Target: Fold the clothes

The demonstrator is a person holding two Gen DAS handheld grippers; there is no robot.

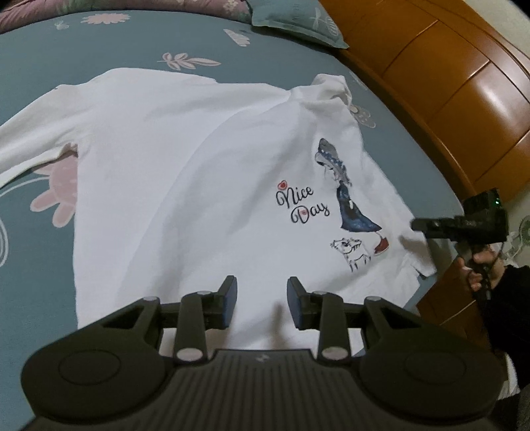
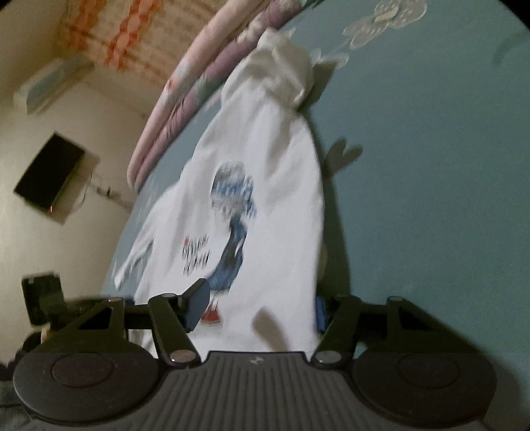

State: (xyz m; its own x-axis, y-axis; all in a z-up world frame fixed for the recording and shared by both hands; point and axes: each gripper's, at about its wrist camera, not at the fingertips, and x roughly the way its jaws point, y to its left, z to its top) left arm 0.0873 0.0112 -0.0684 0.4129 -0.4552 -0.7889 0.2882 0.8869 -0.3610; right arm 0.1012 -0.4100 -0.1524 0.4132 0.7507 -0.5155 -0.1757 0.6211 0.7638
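Note:
A white shirt (image 1: 185,172) lies spread front-up on the teal bed sheet (image 1: 39,66), showing a "Nice Day" print (image 1: 303,205) of a girl and a dog. My left gripper (image 1: 261,298) stands open just over the shirt's near hem, with nothing pinched between its fingers. At the shirt's right edge, a hand (image 1: 483,265) holds my right gripper (image 1: 427,227). In the blurred right wrist view my right gripper (image 2: 260,310) is open, with the shirt (image 2: 271,205) lying between its fingers. Cloth partly hides its right finger (image 2: 319,315).
A wooden headboard (image 1: 463,99) runs along the bed's right side. A teal pillow (image 1: 298,23) and folded quilts (image 2: 198,83) lie at the far end. A dark screen (image 2: 49,175) and an air conditioner (image 2: 49,83) hang on the wall.

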